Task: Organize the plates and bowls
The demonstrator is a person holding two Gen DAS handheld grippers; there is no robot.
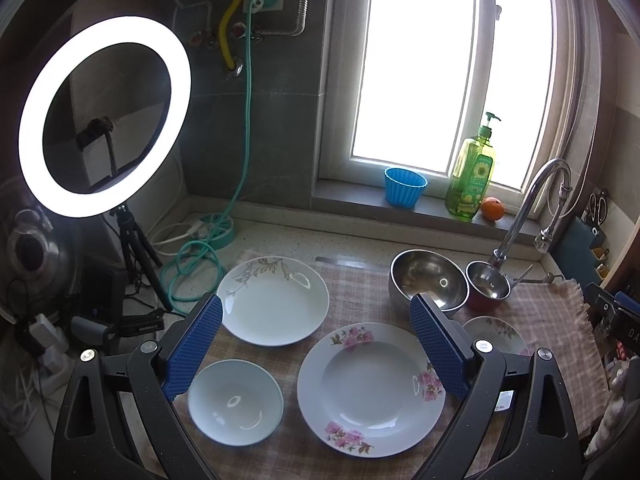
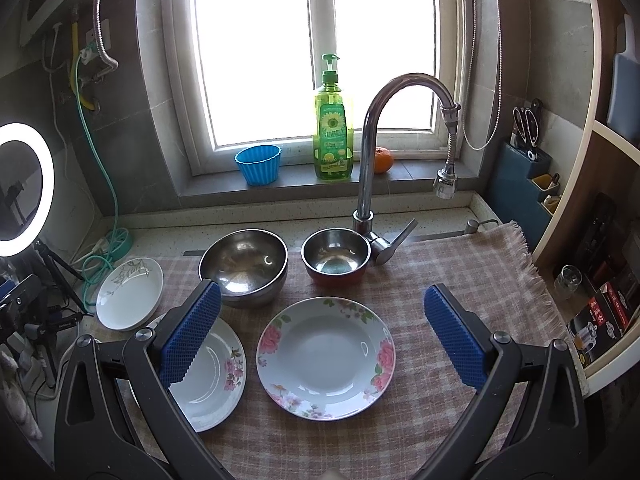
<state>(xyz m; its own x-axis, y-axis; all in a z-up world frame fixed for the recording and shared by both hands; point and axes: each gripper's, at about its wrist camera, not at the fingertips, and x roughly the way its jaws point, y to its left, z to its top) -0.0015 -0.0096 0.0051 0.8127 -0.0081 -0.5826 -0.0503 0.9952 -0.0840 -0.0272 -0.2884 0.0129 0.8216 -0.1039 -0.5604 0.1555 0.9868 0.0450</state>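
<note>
My left gripper (image 1: 316, 344) and right gripper (image 2: 322, 338) hang released, holding nothing, over the checked cloth (image 2: 460, 272). Near its front edge lie three floral plates (image 2: 326, 358) and a small bowl (image 1: 235, 402); two steel bowls (image 2: 244, 266) sit at the back edge.
</note>
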